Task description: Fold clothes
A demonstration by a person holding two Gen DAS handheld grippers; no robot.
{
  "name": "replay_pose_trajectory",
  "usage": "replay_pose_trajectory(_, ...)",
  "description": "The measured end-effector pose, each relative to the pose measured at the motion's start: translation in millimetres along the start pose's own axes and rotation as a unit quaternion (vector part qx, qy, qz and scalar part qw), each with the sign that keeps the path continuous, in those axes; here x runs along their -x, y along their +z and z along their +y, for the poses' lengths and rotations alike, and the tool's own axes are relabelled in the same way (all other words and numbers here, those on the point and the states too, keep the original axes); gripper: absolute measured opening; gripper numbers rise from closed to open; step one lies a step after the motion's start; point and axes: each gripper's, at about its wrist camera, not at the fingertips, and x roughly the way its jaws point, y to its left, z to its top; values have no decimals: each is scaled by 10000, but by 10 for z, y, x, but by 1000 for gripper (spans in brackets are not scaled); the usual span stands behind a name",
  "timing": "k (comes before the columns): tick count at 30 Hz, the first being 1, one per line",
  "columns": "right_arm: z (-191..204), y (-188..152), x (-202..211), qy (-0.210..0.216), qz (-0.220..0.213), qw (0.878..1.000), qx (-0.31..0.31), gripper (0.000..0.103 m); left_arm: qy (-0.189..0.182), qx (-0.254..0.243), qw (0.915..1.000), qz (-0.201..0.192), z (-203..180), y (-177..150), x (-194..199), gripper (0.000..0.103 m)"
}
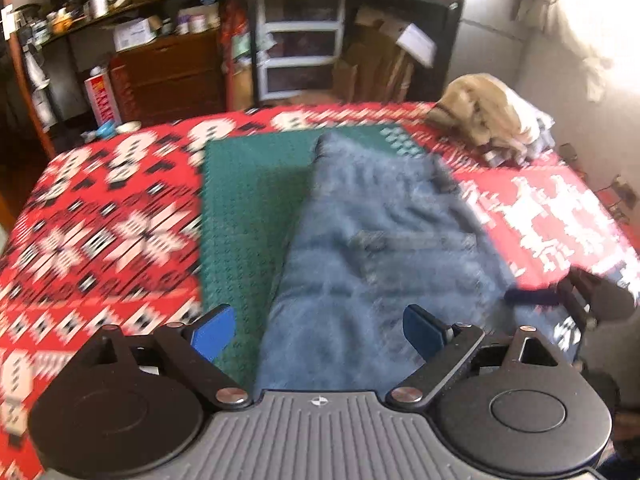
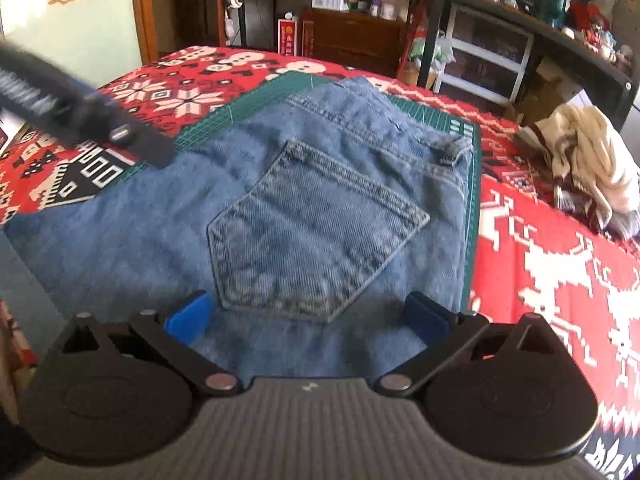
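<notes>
A red patterned blanket (image 2: 560, 280) covers the surface. On it, in the middle, lies a green mat (image 1: 240, 208), and the folded blue jeans (image 2: 320, 208) rest on the mat, back pocket (image 2: 316, 236) up. A beige garment (image 2: 592, 152) sits at 2 o'clock. The left gripper (image 1: 320, 332) and the right gripper (image 2: 312, 320) both stand wide apart above the jeans, holding nothing.
</notes>
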Motion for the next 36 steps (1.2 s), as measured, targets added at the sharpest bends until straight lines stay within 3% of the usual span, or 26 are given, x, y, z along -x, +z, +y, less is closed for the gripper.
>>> replay_pose_trajectory(4, -68, -61, 98, 102, 148, 9998, -35, 102, -287, 55, 9994, 158, -64, 94, -266, 81)
replay_pose_trajectory(9, -234, -150, 251, -32, 237, 9991, -354, 99, -291, -107, 9993, 203, -192, 112, -505, 81)
replay_pose_trajectory(13, -424, -155, 413, -231, 39, 9970, -741, 78, -261, -225, 9991, 261, -264, 39, -617, 77)
replay_pose_trajectory(15, -523, -137, 476, -303, -78, 9953, -922, 60, -224, -326, 9990, 230, -302, -15, -634, 77)
replay_pose_trajectory(17, -595, -98, 490, -326, -127, 9942, -1013, 33, -181, -474, 9985, 182, -332, -63, -617, 77)
replay_pose_trajectory(23, -626, 115, 364, -178, -287, 9960, -830, 25, -223, -661, 9974, 198, -334, -196, -494, 69)
replay_pose_trajectory(27, -579, 300, 173, 21, -366, 9966, -743, 16, -312, -670, 9966, 363, -285, -296, -372, 55)
replay_pose_trajectory(31, -504, 356, 0, 126, -235, 9970, -724, 14, -436, -590, 9959, 537, -228, -418, -257, 44)
replay_pose_trajectory(36, -409, 232, 21, 59, 1, 9992, -385, 15, -434, -499, 9958, 630, -112, -529, -129, 39)
